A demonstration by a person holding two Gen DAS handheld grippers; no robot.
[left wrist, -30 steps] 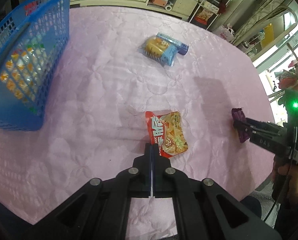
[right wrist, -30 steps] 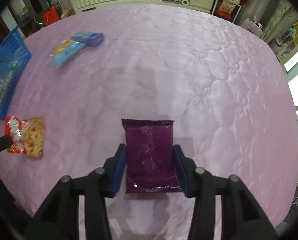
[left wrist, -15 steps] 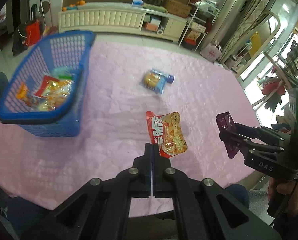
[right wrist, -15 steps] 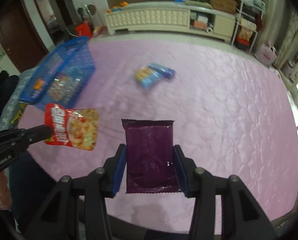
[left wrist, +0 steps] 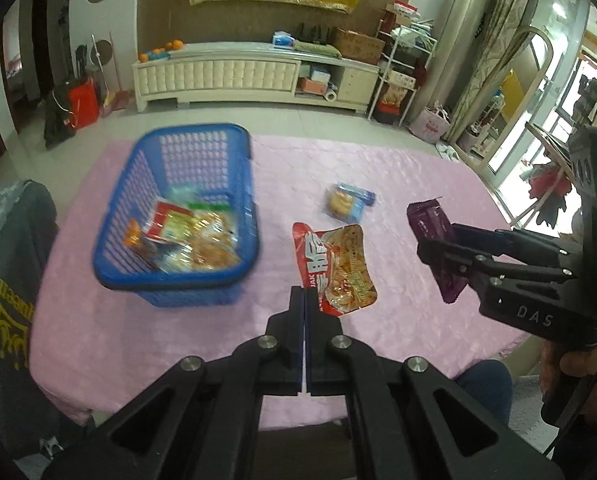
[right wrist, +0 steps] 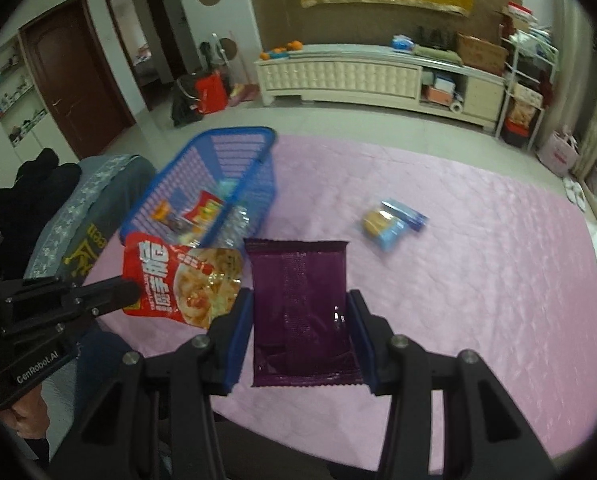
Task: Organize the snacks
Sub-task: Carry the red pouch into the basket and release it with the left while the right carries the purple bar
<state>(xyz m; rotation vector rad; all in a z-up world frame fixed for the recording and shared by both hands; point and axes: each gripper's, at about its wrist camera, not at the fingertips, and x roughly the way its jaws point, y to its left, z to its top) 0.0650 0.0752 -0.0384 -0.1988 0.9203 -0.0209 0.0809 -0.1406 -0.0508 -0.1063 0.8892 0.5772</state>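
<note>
In the left wrist view the basket, part full, now fills the left middle of the frame, where a second ago only its edge showed: both packets have been lifted off the table. At centre the left gripper is pinched tight on the red packet. At right the right gripper clasps the purple packet by its sides. Both seem bound for the basket; the blue packets remain on the cloth.
</note>
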